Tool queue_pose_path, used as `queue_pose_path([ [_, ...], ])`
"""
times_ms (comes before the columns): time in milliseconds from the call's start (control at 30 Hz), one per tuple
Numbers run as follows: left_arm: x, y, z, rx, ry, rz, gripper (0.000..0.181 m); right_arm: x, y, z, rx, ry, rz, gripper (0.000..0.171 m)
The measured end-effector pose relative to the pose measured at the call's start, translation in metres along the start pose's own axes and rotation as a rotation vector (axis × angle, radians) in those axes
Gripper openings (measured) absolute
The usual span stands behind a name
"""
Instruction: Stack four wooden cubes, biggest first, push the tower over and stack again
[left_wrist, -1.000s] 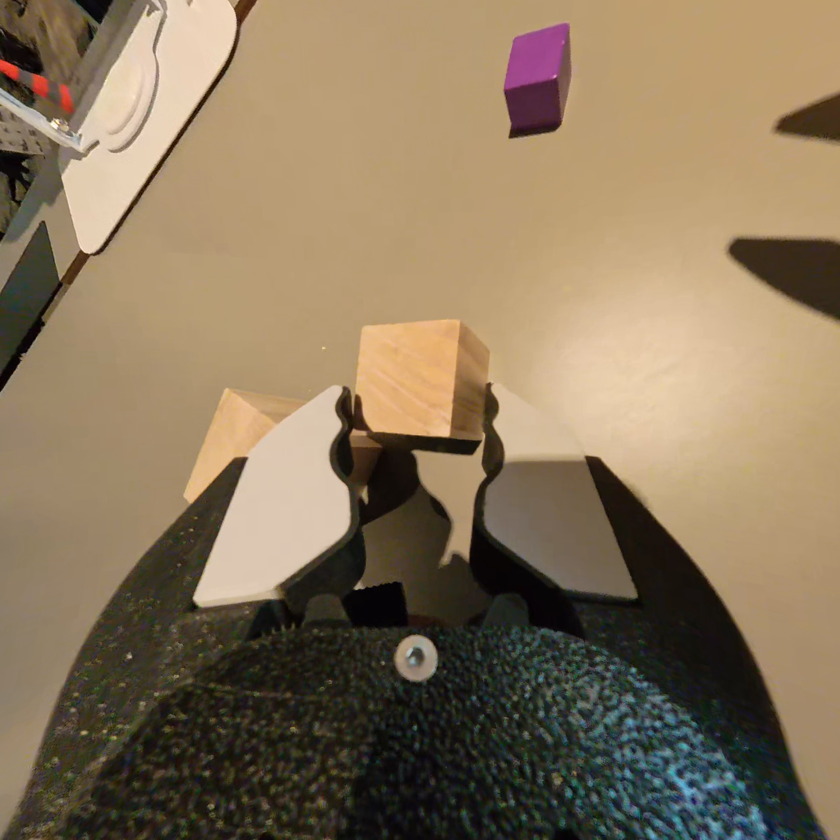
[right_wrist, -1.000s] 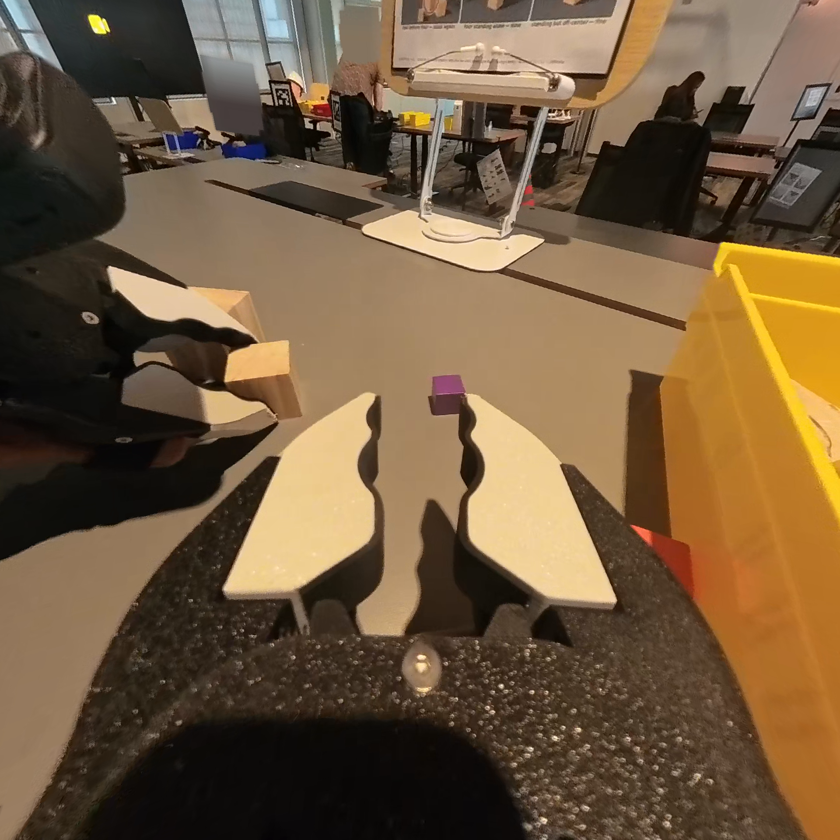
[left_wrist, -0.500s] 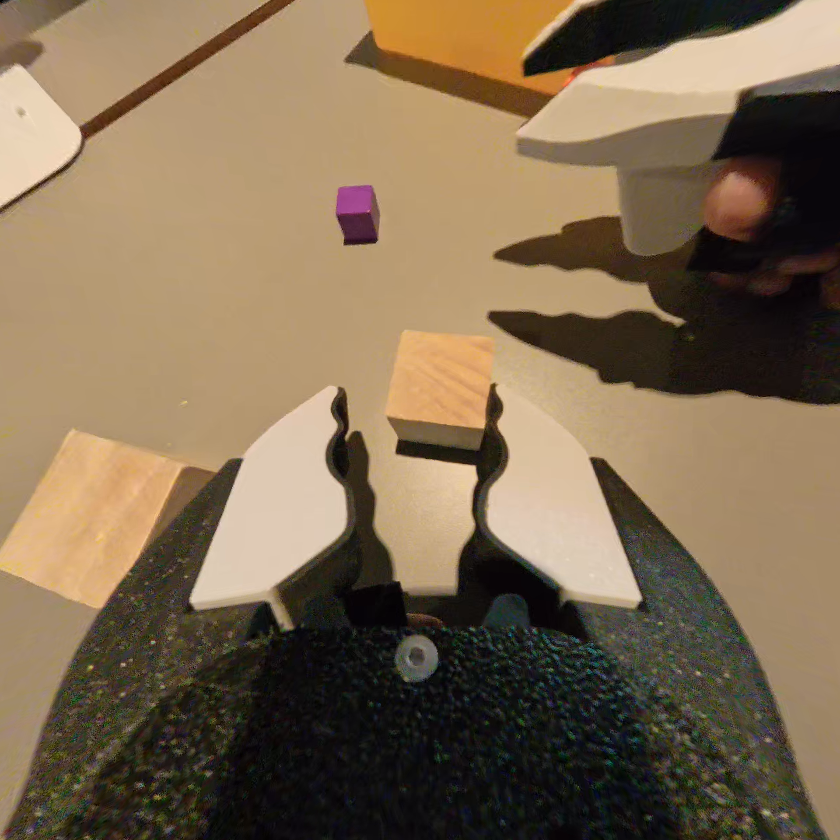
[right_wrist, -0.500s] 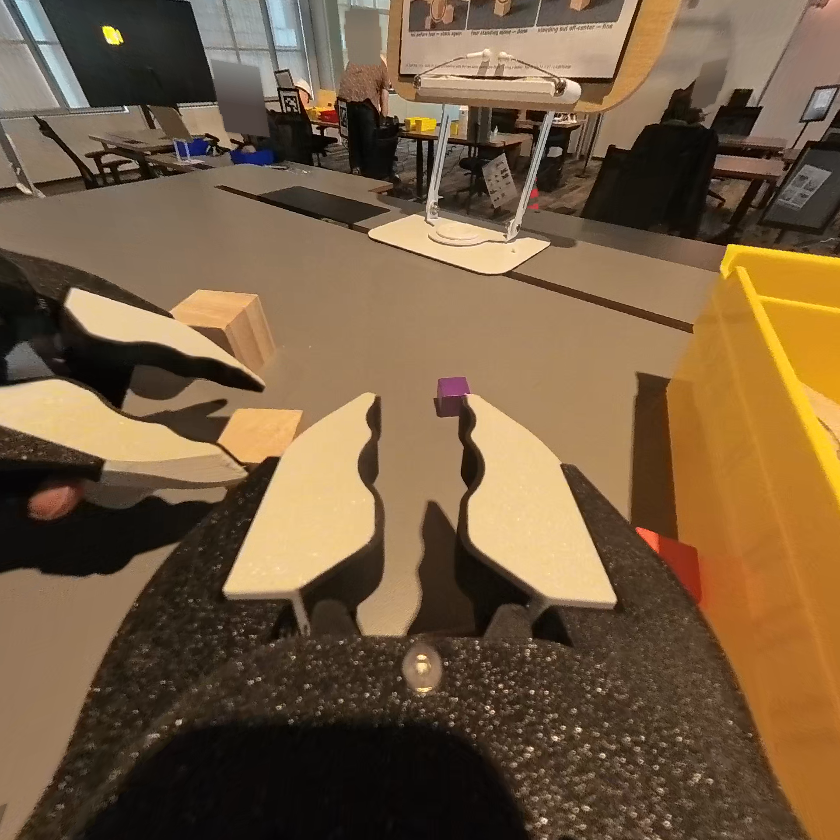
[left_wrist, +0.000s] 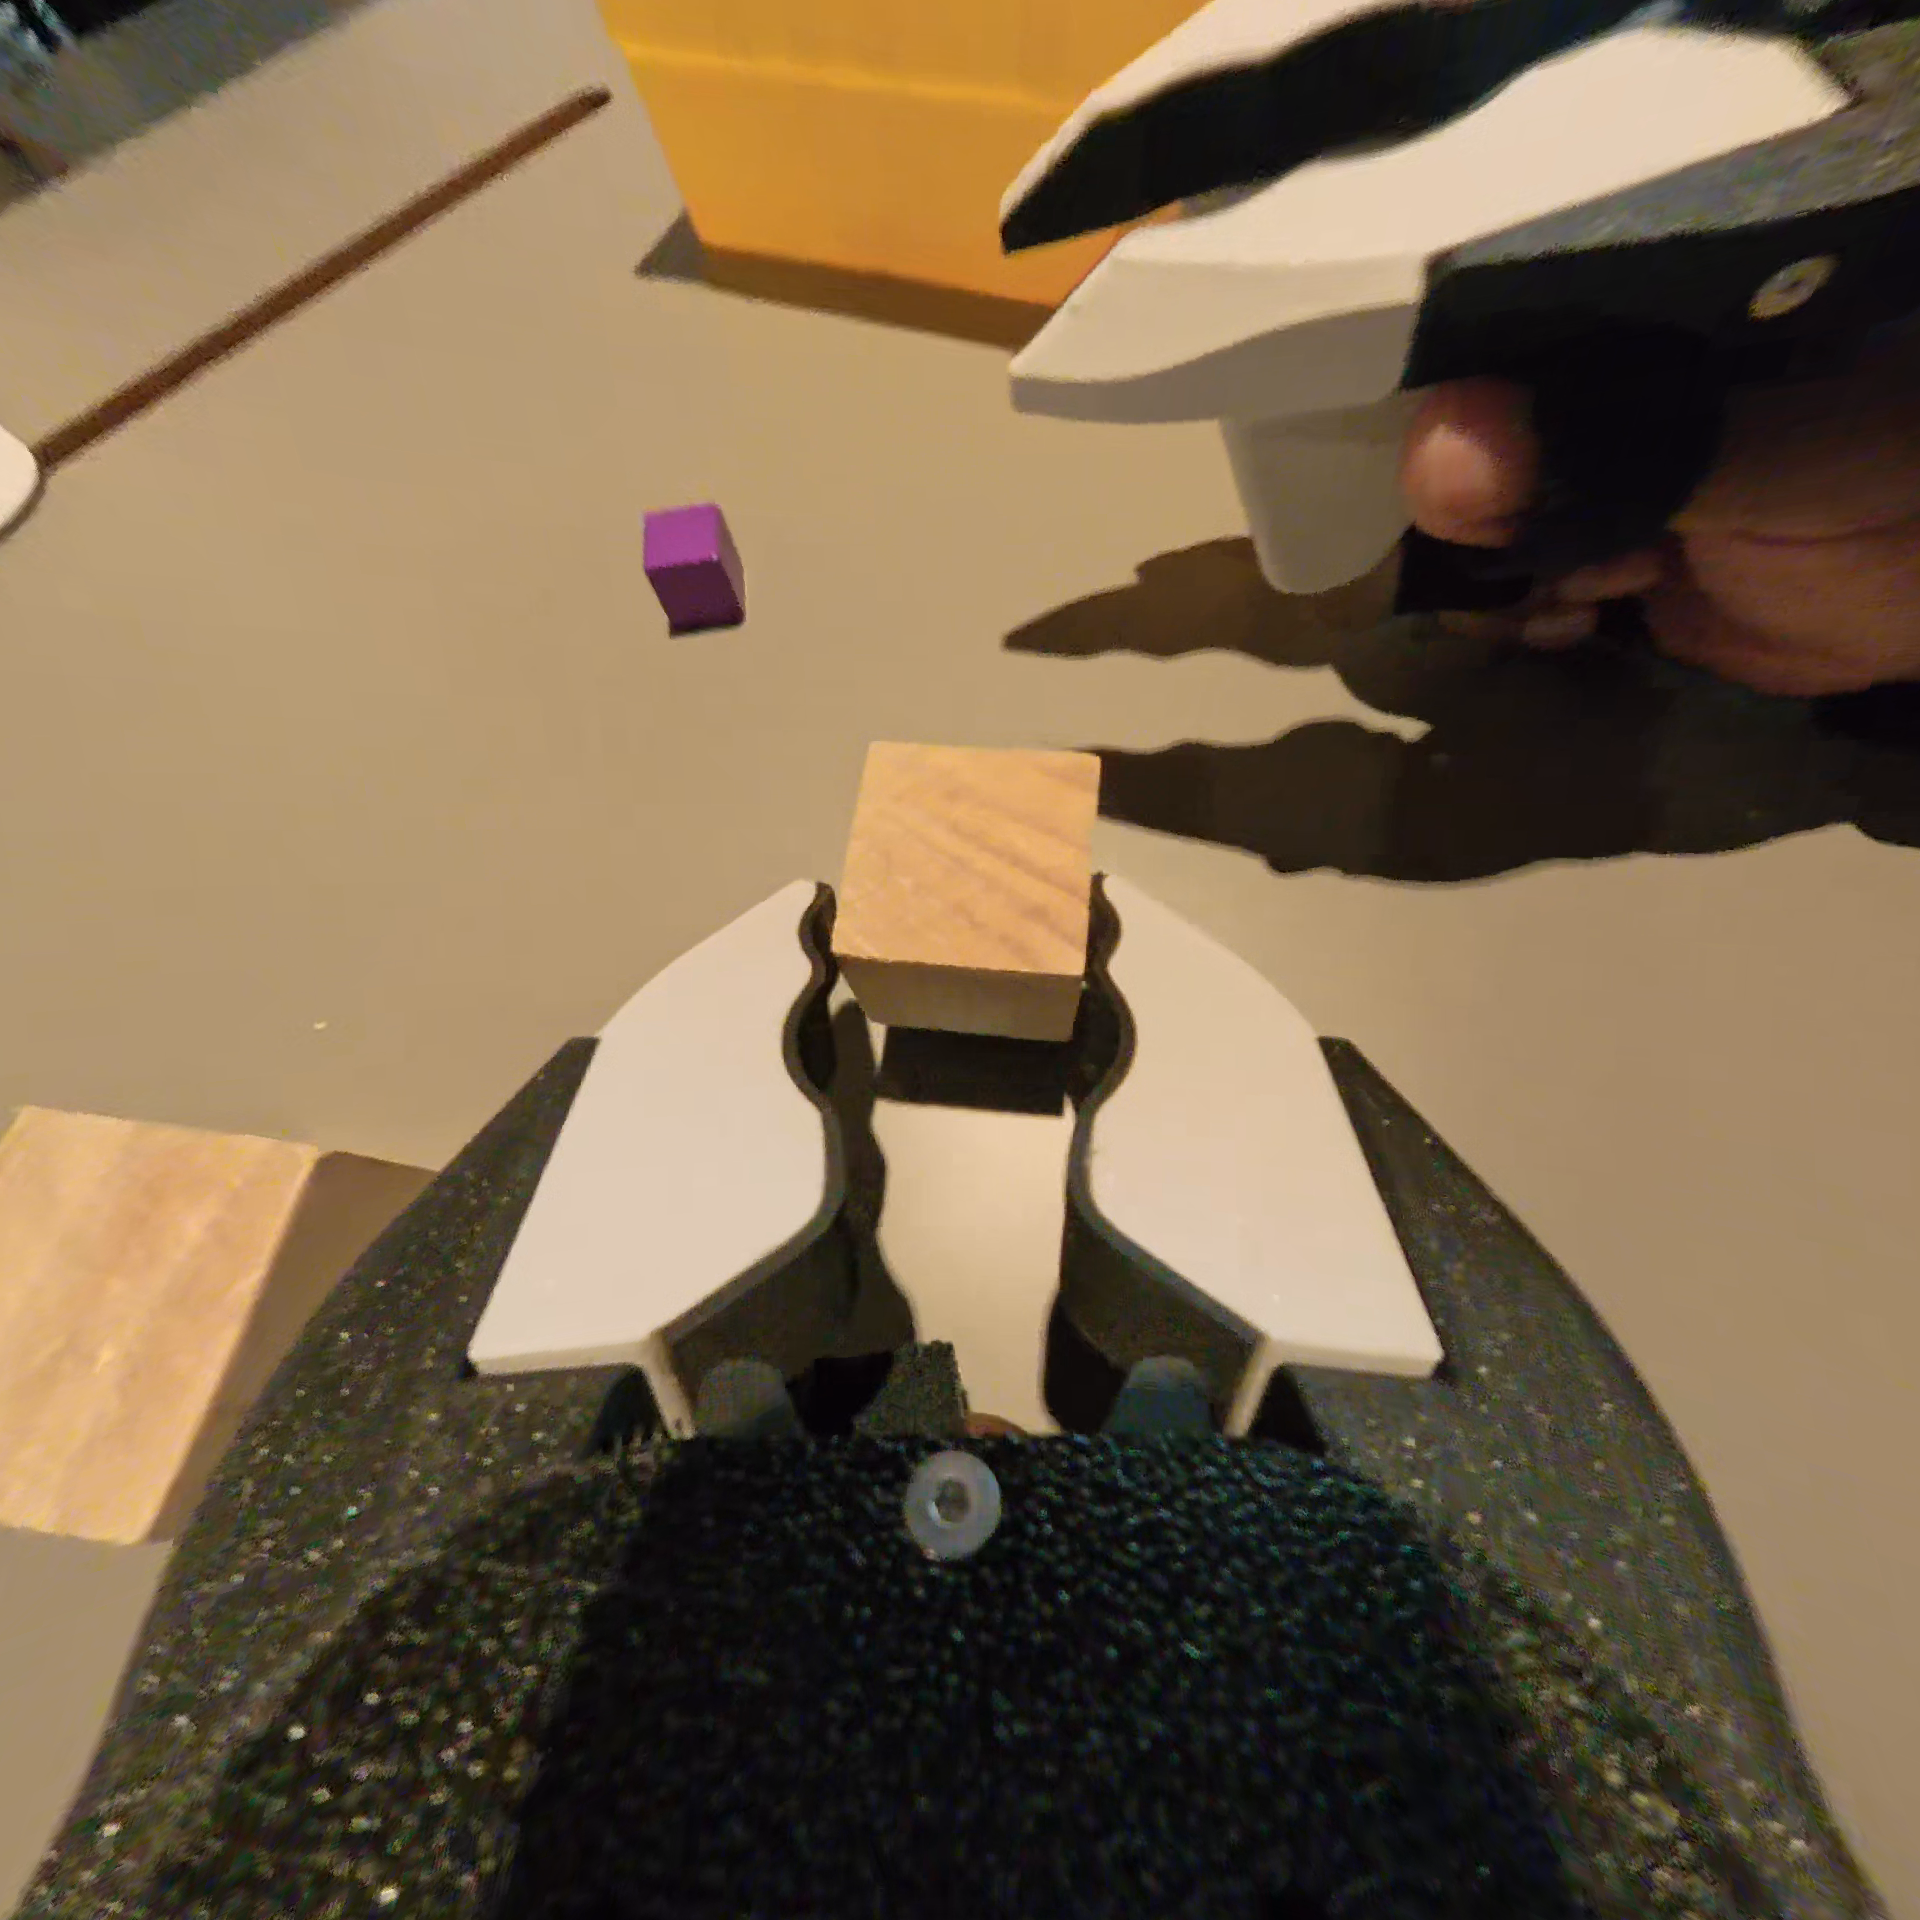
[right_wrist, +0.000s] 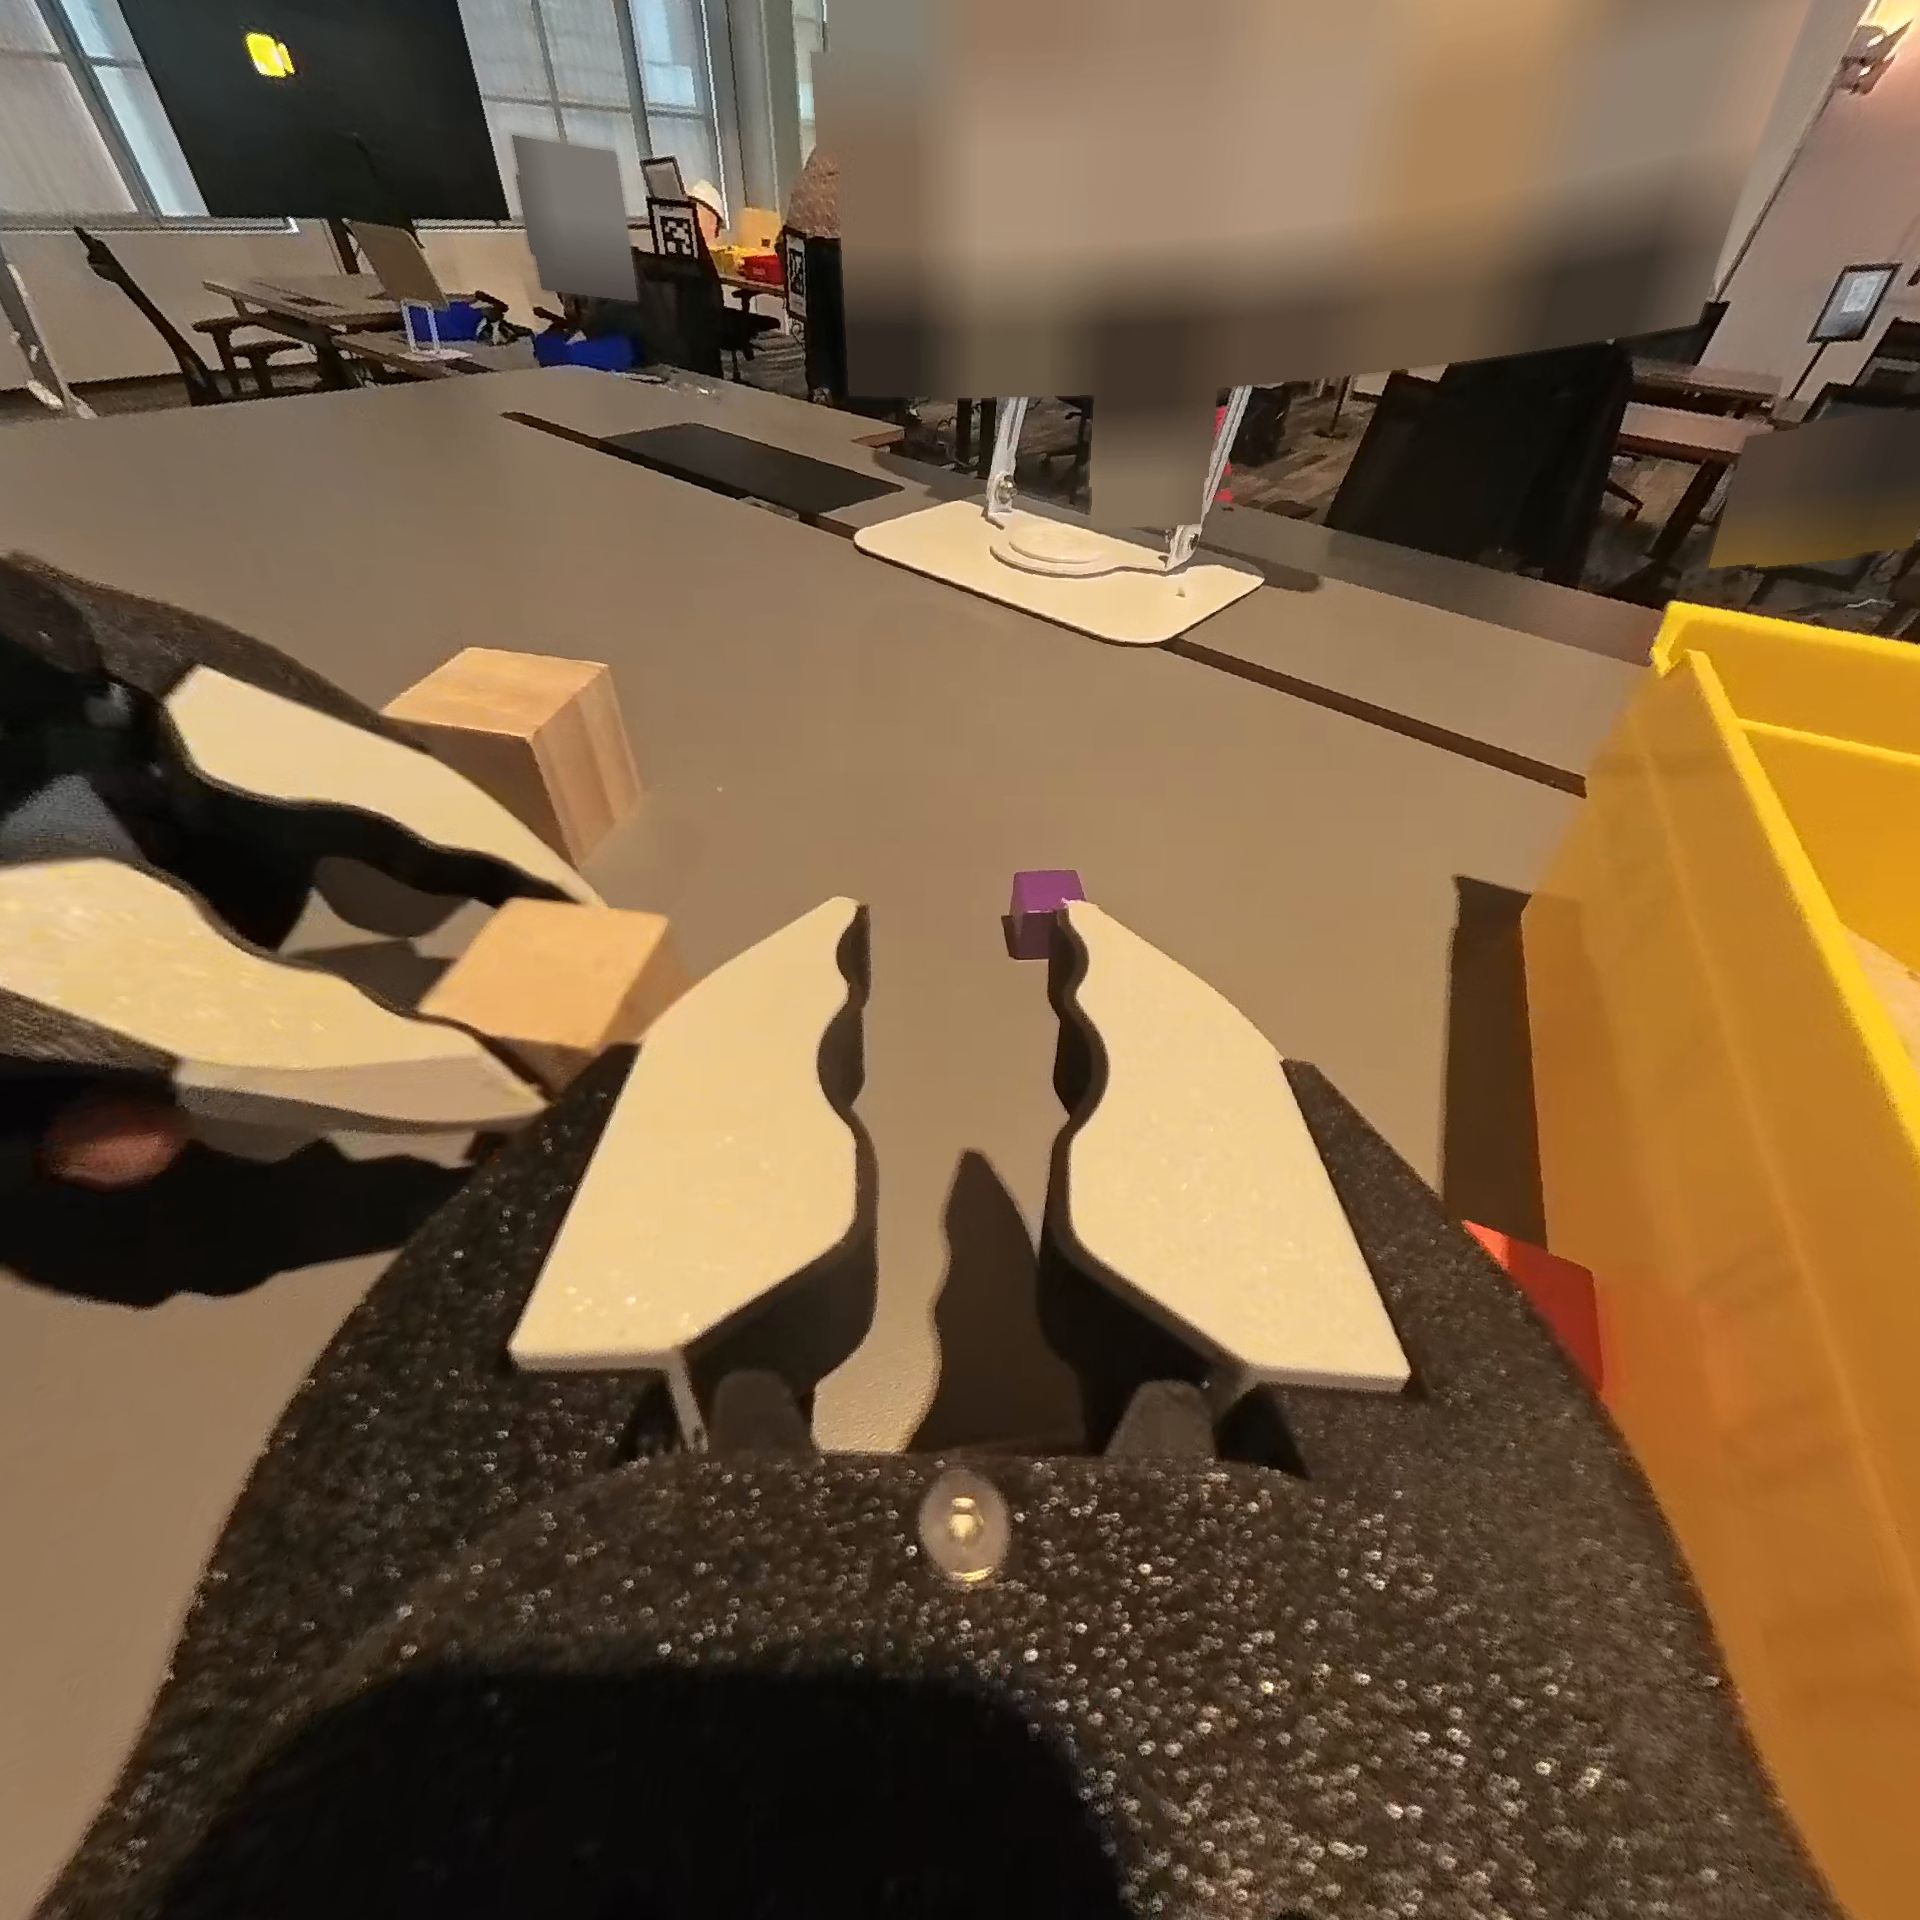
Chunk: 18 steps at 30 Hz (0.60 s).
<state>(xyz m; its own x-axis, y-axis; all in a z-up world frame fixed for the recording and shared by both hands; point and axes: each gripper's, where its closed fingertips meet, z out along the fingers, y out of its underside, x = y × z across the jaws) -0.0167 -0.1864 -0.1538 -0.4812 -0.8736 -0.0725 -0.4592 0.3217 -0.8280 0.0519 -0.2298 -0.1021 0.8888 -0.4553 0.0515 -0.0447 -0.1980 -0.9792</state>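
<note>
While the left gripper (left_wrist: 961, 894) clamps the mid-sized cube (left_wrist: 966, 883), the empty, parted right gripper (right_wrist: 956, 925) half-hides the purple cube (right_wrist: 1042, 907).

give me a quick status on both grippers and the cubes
Left gripper shut on mid-size plain wooden cube, lifted. Right gripper open, empty. Large plain wooden cube on table, path clear.

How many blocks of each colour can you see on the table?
Plain wood cubes: 2, the big wooden cube and the smaller wooden cube held in the left gripper.
Purple cube: 1.
Red cube: 1, beside the yellow bin.
Total: 4.
</note>
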Motion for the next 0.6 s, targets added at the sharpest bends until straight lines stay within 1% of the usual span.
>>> queue_pose_path([
  [133, -0.011, -0.02, -0.033, 0.142, 0.026, 0.024, 0.045, -0.001, 0.0, 0.001, -0.005, 0.003, -0.016, 0.033],
  [267, -0.046, -0.028, -0.072, 0.24, -0.037, 0.024, 0.045, -0.002, 0.002, 0.002, -0.023, 0.002, -0.024, 0.033],
  [400, -0.089, -0.018, -0.095, 0.223, -0.09, -0.001, 0.045, -0.003, 0.004, 0.004, -0.04, 0.007, -0.033, 0.034],
  [600, -0.127, -0.004, -0.1, 0.136, -0.108, -0.003, 0.045, -0.003, 0.007, 0.006, -0.062, 0.028, -0.057, 0.034],
])
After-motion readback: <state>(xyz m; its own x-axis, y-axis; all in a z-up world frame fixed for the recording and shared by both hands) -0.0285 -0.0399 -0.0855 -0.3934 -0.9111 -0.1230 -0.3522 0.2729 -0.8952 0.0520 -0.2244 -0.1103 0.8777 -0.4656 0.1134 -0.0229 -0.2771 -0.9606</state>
